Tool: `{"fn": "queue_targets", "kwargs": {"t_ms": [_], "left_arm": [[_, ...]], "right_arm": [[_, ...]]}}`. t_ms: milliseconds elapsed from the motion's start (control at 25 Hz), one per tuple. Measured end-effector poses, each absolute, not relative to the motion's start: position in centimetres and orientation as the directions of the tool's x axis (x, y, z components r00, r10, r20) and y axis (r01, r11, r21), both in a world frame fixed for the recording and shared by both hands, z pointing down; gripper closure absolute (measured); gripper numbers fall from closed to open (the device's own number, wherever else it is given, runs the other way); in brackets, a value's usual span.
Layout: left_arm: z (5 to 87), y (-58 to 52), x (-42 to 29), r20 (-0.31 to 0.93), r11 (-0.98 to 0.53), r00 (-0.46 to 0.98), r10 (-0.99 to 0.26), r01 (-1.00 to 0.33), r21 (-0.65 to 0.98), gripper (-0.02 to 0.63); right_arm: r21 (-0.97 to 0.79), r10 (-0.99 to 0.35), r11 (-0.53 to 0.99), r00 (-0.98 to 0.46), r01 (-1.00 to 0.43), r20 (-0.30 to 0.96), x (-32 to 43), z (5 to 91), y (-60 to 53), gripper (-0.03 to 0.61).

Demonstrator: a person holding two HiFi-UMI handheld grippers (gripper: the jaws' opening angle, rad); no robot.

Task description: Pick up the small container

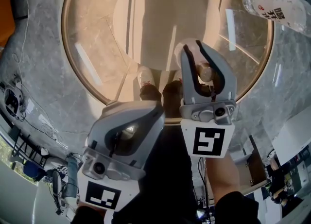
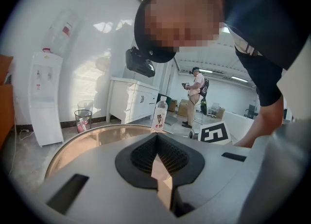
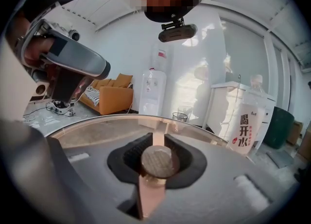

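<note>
The small container (image 3: 157,162), a little round pot with a textured lid, sits between the black pads of my right gripper (image 3: 156,143), whose jaws are shut on its sides. In the head view the same right gripper (image 1: 195,48) is over the near part of the round glass table (image 1: 73,62), with the pale container (image 1: 207,72) showing between its fingers. My left gripper (image 1: 146,113) hangs lower and to the left, near the table's front rim. Its pads meet at the tips and hold nothing, as the left gripper (image 2: 157,138) view shows.
A clear water bottle (image 1: 277,7) with a red and white label stands at the table's far right; the bottle (image 3: 248,128) is right of the held container. Off the table are a water dispenser (image 2: 43,96), a bin (image 2: 83,119), a white cabinet (image 2: 131,99) and an orange sofa (image 3: 109,96).
</note>
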State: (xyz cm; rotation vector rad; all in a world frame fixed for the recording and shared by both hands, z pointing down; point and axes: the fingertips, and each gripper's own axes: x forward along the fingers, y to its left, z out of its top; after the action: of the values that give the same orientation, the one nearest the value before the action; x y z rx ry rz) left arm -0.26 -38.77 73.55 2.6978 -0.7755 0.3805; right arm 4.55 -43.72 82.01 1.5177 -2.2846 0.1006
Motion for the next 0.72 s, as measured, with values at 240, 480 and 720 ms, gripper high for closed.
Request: {"fn": "queue_targets", "kwargs": {"t_ms": [240, 480, 720], "left_arm": [[72.0, -38.4, 0.0, 0.324, -0.816, 0.826, -0.462, -0.539, 0.21, 0.6], [68.3, -37.9, 1.6, 0.307, -0.833, 0.841, -0.446, -0.515, 0.201, 0.6], [61.8, -38.0, 2.7, 0.29, -0.836, 0.839, -0.46, -0.519, 0.178, 0.6]], "right_arm": [[0.154, -0.869, 0.405, -0.327, -0.901, 0.373, 5.2, 80.1, -42.8, 0.511], [0.187, -0.873, 0.407, -0.321, -0.894, 0.368, 6.4, 75.3, -42.1, 0.511], [0.201, -0.881, 0.399, -0.313, -0.895, 0.355, 8.0, 68.3, -42.1, 0.512]]}}
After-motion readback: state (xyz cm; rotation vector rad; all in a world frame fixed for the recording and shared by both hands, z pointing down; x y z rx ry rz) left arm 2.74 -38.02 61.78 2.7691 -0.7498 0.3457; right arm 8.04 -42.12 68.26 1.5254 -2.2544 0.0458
